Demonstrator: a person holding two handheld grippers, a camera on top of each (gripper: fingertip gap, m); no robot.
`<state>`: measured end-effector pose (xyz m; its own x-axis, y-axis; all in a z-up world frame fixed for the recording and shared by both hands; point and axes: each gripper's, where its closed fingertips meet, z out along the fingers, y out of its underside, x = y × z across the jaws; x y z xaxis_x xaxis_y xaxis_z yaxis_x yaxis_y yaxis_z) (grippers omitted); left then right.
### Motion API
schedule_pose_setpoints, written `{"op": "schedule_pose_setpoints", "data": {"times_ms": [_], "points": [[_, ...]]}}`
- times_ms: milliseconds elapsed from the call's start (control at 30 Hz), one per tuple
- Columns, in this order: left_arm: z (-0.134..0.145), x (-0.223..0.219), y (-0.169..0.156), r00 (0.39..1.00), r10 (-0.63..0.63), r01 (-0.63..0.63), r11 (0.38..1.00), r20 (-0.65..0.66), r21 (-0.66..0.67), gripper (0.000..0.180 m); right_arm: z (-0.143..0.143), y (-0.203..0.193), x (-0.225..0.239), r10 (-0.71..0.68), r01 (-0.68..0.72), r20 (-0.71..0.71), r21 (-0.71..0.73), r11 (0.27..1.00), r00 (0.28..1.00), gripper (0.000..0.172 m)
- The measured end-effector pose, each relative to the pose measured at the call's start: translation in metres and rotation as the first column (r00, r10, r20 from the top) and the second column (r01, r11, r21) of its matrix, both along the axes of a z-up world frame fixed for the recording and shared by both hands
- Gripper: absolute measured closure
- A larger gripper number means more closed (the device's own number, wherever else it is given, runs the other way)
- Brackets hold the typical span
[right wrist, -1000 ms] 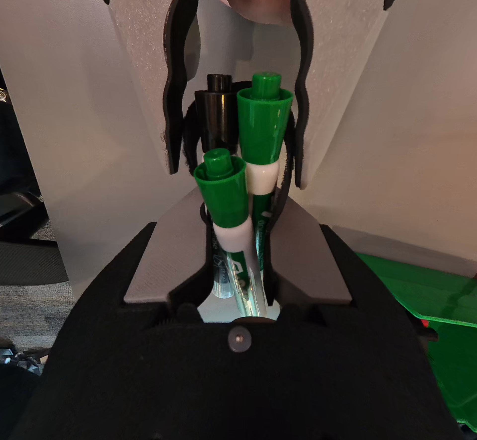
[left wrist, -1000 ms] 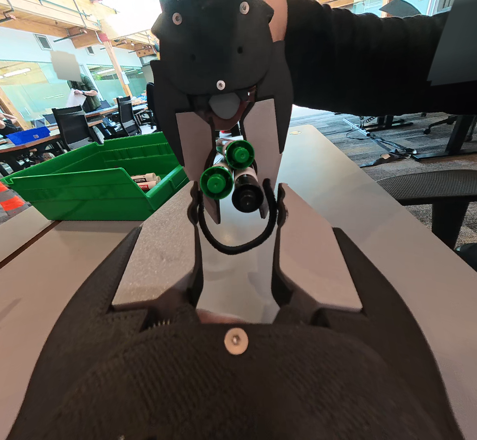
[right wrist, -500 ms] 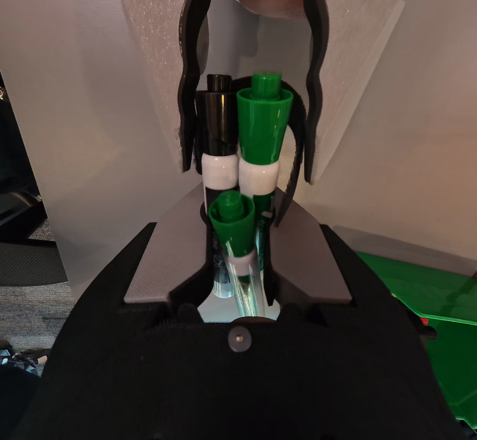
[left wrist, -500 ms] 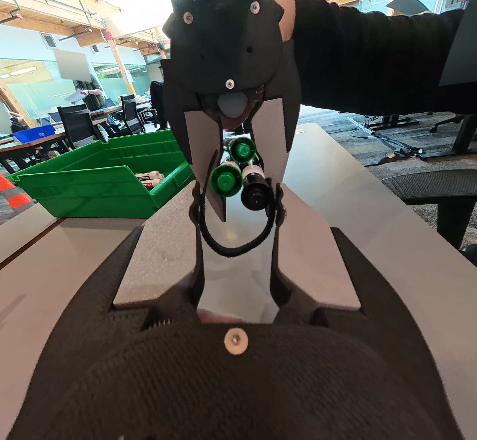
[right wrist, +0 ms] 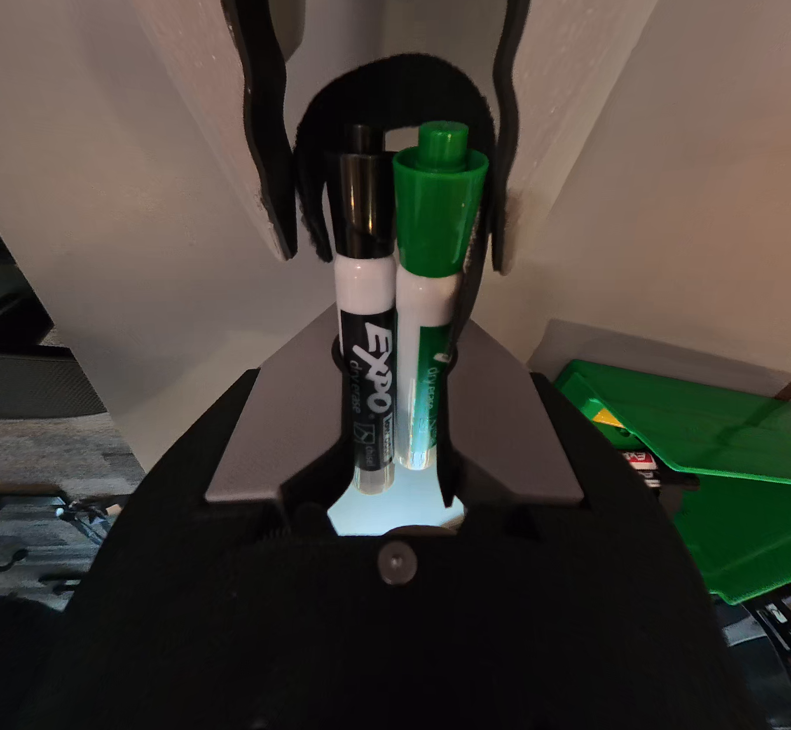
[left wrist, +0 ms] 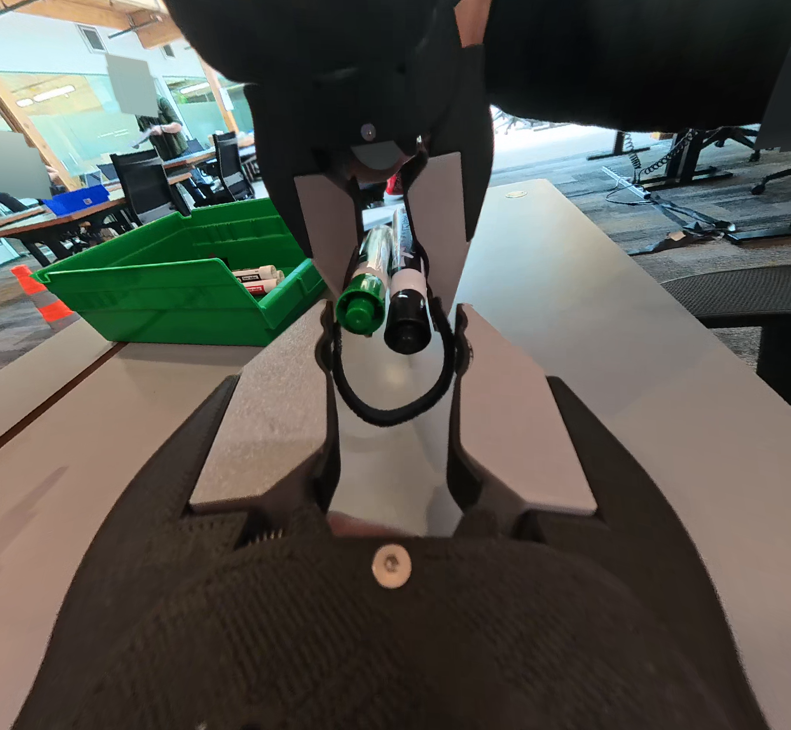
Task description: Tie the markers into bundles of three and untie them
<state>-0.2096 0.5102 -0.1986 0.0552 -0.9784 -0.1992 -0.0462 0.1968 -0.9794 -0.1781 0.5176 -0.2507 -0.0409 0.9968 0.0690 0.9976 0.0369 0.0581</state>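
Observation:
My right gripper [right wrist: 396, 349] is shut on a black marker [right wrist: 364, 217] and a green marker [right wrist: 436, 217] lying side by side with their caps pointing forward. In the left wrist view it [left wrist: 387, 281] comes down from above with the green marker [left wrist: 359, 311] and the black marker [left wrist: 406, 319]. My left gripper [left wrist: 394, 324] holds a black strap loop [left wrist: 385, 414] open between its pads, just above the table [left wrist: 578, 324]. The two caps reach into the loop [right wrist: 394, 80]. Only two markers show.
A green bin [left wrist: 171, 281] with loose markers [left wrist: 257, 279] stands on the table at the left; it also shows in the right wrist view [right wrist: 685, 431]. A black chair [left wrist: 736, 294] is at the table's right edge. An orange cone [left wrist: 43, 298] stands far left.
The right gripper came closer and pushed the caps into the loop. A second green marker slid back in the right grasp and no longer shows. The left jaws narrowed slightly on the loop.

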Motion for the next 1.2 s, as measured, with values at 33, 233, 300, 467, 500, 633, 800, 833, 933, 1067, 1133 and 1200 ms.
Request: {"op": "schedule_pose_setpoints", "data": {"times_ms": [33,233,300,467,500,633,800,833,933,1067,1133,1200], "points": [[0.001,0.0,-0.001,1.0,-0.003,0.003,1.0,0.009,0.005,0.127,0.001,-0.001,-0.003,0.004,-0.004,-0.009,-0.003,1.0,1.0,0.135],[0.006,-0.004,-0.005,0.999,-0.019,0.018,1.0,0.049,0.019,0.128,0.002,-0.004,-0.019,0.029,-0.029,-0.084,-0.007,1.0,0.996,0.135],[0.007,-0.004,-0.005,0.998,-0.019,0.018,1.0,0.052,0.017,0.128,0.001,-0.004,-0.02,0.033,-0.033,-0.09,-0.005,0.999,0.995,0.135],[0.006,-0.003,-0.005,0.999,-0.018,0.018,1.0,0.047,0.017,0.127,0.003,-0.005,-0.019,0.035,-0.035,-0.094,-0.004,0.999,0.995,0.135],[0.006,-0.003,-0.004,0.999,-0.018,0.017,1.0,0.047,0.016,0.128,0.003,-0.006,-0.019,0.036,-0.037,-0.095,-0.004,0.999,0.995,0.134],[0.002,-0.003,-0.003,1.0,-0.014,0.013,1.0,0.012,0.012,0.125,0.001,-0.007,-0.013,0.028,-0.029,-0.095,-0.008,1.0,0.995,0.134],[-0.004,-0.004,0.003,0.999,0.005,-0.005,1.0,-0.036,-0.004,0.118,-0.004,-0.009,-0.002,0.008,-0.01,-0.09,-0.018,1.0,0.996,0.134],[-0.006,-0.004,0.004,0.999,0.005,-0.006,1.0,-0.051,-0.011,0.118,-0.005,-0.009,0.001,0.005,-0.007,-0.085,-0.02,1.0,0.996,0.134],[-0.015,-0.003,0.009,0.993,0.03,-0.033,0.999,-0.118,-0.026,0.118,-0.008,-0.01,0.01,-0.01,0.008,-0.082,-0.024,1.0,0.997,0.135],[-0.031,0.001,0.016,0.973,0.057,-0.07,0.996,-0.225,-0.051,0.12,-0.012,-0.013,0.029,-0.043,0.041,-0.076,-0.03,0.999,0.996,0.134],[-0.04,0.004,0.015,0.956,0.053,-0.073,0.996,-0.289,-0.057,0.116,-0.014,-0.014,0.041,-0.068,0.066,-0.07,-0.034,0.997,0.995,0.135],[-0.052,0.007,0.018,0.928,0.067,-0.094,0.994,-0.366,-0.056,0.11,-0.016,-0.015,0.056,-0.097,0.094,-0.064,-0.037,0.995,0.993,0.135]]}}
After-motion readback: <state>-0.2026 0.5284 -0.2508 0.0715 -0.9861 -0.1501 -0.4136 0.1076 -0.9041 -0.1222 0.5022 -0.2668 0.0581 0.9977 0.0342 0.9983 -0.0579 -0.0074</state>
